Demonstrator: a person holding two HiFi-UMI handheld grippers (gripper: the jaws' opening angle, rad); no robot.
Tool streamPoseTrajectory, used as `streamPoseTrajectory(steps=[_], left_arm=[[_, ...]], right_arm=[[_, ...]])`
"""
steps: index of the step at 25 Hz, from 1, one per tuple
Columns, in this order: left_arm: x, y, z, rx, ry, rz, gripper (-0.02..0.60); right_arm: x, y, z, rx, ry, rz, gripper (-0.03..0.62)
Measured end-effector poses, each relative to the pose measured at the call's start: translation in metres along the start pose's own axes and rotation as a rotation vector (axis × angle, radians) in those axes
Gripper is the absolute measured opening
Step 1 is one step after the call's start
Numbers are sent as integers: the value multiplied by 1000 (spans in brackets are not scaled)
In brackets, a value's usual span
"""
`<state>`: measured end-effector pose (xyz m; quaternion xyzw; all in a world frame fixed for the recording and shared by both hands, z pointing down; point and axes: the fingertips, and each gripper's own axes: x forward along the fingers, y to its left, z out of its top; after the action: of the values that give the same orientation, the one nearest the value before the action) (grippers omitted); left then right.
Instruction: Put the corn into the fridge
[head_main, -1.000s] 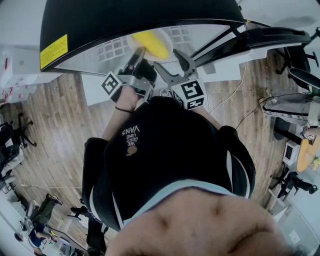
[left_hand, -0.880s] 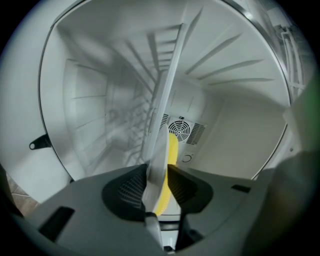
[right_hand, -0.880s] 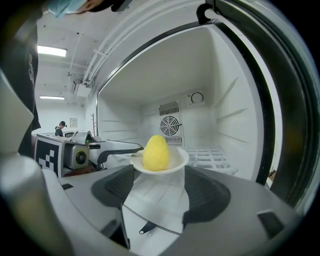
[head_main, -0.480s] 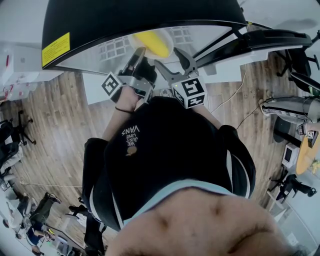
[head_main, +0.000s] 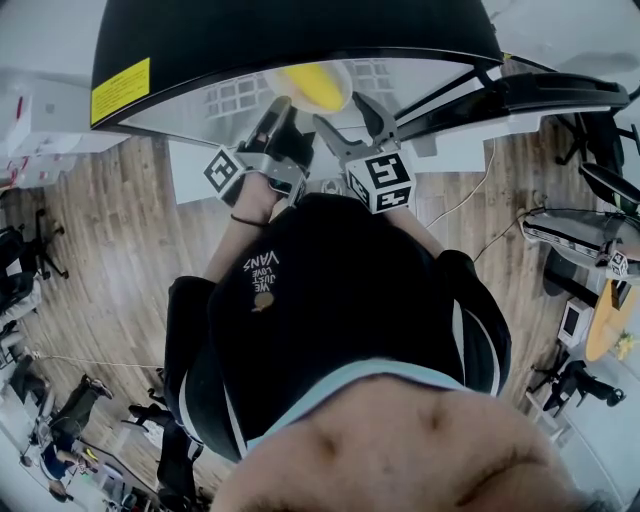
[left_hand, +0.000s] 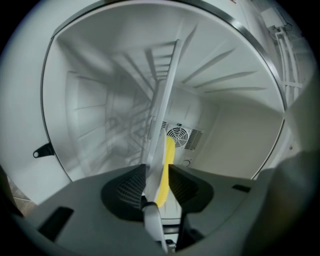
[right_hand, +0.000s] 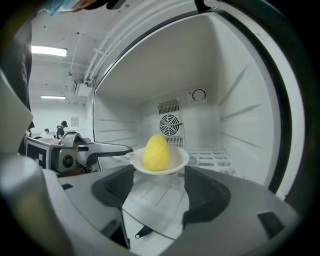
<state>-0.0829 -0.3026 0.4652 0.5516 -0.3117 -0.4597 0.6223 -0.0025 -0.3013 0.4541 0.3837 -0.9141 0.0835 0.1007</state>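
The corn (right_hand: 156, 152) sits on a white plate (right_hand: 178, 163) inside the fridge (right_hand: 235, 95), and it could roll off if the plate tips, because the left gripper (left_hand: 156, 172) pinches only the plate's rim, while the right gripper (right_hand: 159, 181) is wide open, holding nothing, just in front of the plate.

Wood-plank floor (head_main: 110, 230) spreads out on both sides of the left gripper (head_main: 283, 105) and right gripper (head_main: 345, 112). Black office chairs (head_main: 25, 262) stand well left of the left gripper; strip lights (right_hand: 48, 50) glow on the ceiling up and left of the right gripper.
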Motion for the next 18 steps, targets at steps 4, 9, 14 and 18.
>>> streamPoseTrajectory(steps=[4,9,14,18], left_arm=[[0,2,2,2,-10,3,120],[1,4,2,0,-16,7,120],[2,5,-2,-6,-14,6,120],[0,3,-1,-6,-16,4,120]], right_arm=[[3,-2,1,-4,2,2,310],[4,-3,1,0,9,-2,310],[5,-6,1,11,36,-35,310],[5,-7,2,11,36,-60,308]])
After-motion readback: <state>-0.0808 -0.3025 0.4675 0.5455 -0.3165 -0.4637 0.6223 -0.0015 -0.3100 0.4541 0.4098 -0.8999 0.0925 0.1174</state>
